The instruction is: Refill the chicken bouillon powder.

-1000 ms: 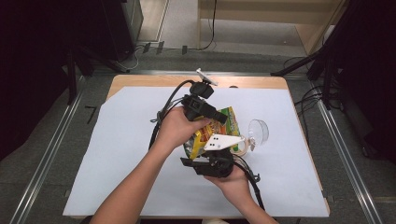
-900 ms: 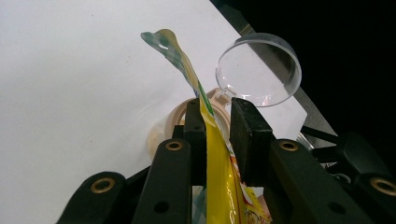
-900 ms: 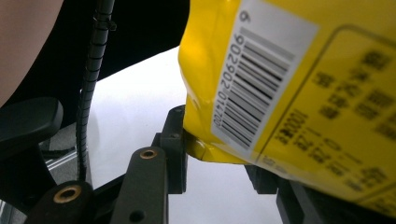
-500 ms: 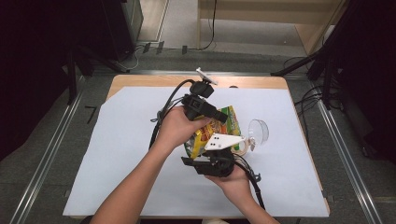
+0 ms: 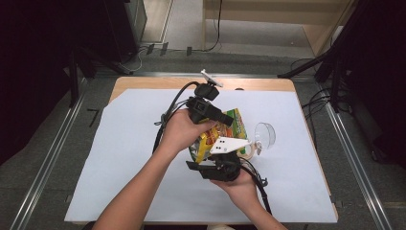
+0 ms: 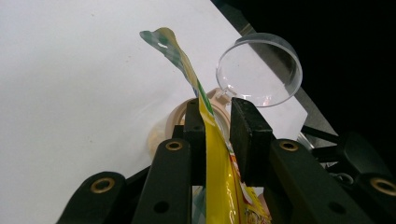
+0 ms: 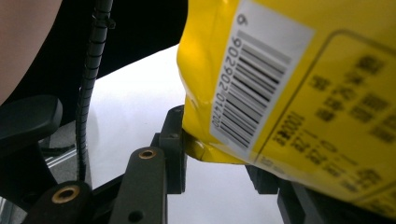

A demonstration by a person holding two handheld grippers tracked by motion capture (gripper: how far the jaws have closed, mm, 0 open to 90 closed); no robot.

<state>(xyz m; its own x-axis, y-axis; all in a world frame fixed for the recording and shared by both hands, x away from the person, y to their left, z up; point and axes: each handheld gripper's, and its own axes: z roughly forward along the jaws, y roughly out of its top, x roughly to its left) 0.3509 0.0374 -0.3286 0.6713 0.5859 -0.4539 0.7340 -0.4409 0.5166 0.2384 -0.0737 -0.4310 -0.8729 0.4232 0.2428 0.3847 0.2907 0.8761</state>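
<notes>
Yellow and shiny, the snack bag [image 5: 221,132] hangs in the air between my two tongs, above the white sheet [image 5: 119,158] on the table [image 5: 143,82]. It sits right over a little beige tub [image 6: 163,126] with a clear round lid [image 6: 259,70] flipped open beside it.

My left tongs [image 6: 219,126] are squeezed shut on the top edge of the bag. I can see the thin edge pinched flat between the two black pads. My right tongs [image 7: 219,163] have the bottom corner of the bag between the jaws. One pad touches the corner, but the bag hides the other pad, so I cannot tell if they really grip it.

I think this bag is light and soft. It bends and crinkles easily, and the foil looks slippery. The middle is puffy and would slide out or squash what is inside. So the best spots to hold are the flat sealed edges, at the top and at the bottom, where the foil is stiff.
</notes>
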